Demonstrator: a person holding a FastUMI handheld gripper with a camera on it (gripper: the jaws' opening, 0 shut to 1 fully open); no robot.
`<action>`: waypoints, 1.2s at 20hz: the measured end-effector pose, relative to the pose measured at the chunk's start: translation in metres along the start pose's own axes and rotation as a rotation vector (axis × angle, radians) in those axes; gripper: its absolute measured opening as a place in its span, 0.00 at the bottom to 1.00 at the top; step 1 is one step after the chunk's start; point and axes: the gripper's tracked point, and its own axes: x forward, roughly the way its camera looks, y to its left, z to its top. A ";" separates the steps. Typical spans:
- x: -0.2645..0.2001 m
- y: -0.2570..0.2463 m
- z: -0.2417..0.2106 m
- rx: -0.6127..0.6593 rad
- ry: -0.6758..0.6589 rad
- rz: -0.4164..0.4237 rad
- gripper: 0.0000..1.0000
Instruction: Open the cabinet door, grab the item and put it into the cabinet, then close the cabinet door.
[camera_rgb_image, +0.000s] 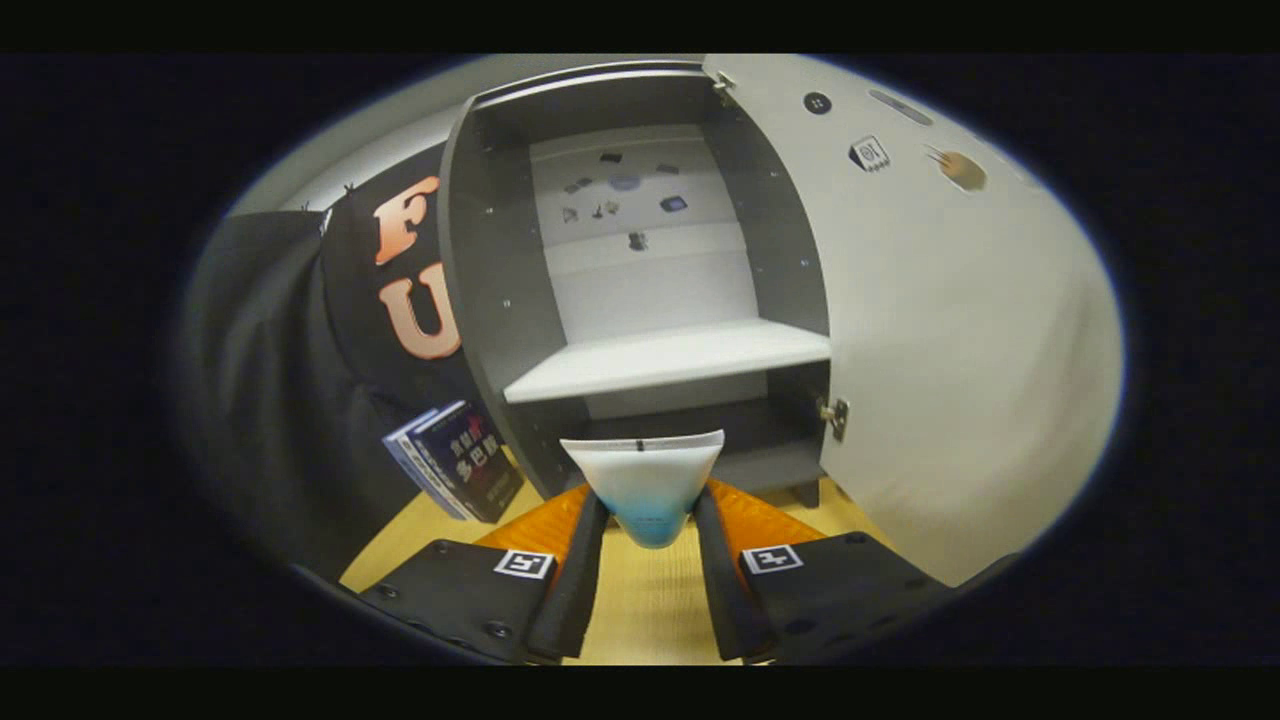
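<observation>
Fingers clamping tube, cabinet open

Gripper points fwd and tilts slightly up, w/ both fingers reaching away from the camera and converging toward their far ends. Left finger and right finger are partly closed, a narrow gap between them near the base, tighter at the tips. Both tips press on the lower tapered end of a tube, one from each side, so it's pinched and stands up above them. Each finger mount carries a square marker, left and right of the gap.
</observation>
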 end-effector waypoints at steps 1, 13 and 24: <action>0.008 0.003 0.030 -0.004 -0.041 0.014 0.55; 0.179 0.006 0.122 -0.122 0.035 0.016 0.55; 0.222 0.015 0.106 -0.159 0.125 0.031 0.56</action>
